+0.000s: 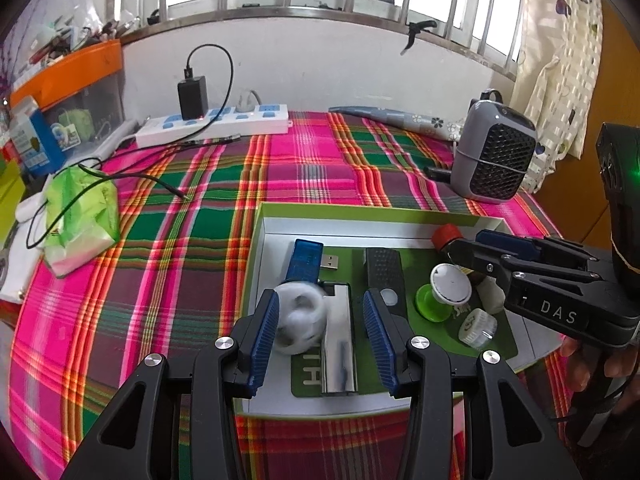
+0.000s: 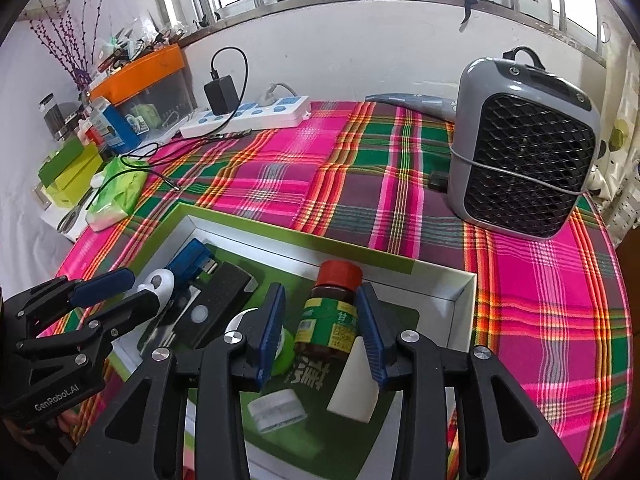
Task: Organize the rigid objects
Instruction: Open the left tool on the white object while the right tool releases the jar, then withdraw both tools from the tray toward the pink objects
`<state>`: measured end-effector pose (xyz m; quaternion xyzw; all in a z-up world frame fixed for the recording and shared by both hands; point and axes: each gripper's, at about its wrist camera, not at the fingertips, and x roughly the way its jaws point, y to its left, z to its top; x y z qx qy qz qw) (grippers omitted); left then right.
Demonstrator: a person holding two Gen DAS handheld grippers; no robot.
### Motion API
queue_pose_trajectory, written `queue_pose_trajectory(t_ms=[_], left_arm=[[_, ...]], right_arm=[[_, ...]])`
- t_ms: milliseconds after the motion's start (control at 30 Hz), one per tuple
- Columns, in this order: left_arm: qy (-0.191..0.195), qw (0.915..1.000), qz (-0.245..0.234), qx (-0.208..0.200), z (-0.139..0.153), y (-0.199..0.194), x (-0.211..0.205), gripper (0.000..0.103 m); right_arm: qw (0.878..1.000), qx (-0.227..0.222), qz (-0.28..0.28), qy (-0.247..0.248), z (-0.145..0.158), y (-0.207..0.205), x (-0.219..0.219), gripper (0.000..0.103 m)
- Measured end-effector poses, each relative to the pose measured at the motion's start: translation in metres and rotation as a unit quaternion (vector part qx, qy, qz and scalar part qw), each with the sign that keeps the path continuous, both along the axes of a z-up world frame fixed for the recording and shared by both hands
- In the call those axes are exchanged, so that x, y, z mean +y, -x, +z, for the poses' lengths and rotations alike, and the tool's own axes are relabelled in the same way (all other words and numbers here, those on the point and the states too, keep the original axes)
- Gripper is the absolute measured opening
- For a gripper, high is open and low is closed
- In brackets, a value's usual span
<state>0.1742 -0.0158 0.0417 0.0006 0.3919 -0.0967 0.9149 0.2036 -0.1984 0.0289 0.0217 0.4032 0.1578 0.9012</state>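
Plaid tablecloth (image 1: 192, 280); blurred white ring (image 1: 300, 318) beside left tool (image 1: 320, 332).

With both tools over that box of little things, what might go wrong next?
The right tool straddles the red-capped bottle without pressing it; standing upright, it might tip onto the white tube. The white ring looks blurred beside the left tool's open fingers, so it may roll against the silver bar.
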Motion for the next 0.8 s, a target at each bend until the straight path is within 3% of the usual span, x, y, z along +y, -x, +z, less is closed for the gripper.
queue_pose_trajectory(t_ms=[600,800], left_arm=[[-0.008,0.9997,-0.001,-0.023,0.016,0.039,0.0,0.043],[0.006,0.9995,0.013,-0.028,0.016,0.052,0.009,0.043]], right_arm=[[1.0,-0.017,-0.013,-0.007,0.013,0.037,-0.001,0.044],[0.999,-0.024,-0.019,-0.011,0.014,0.057,-0.005,0.044]])
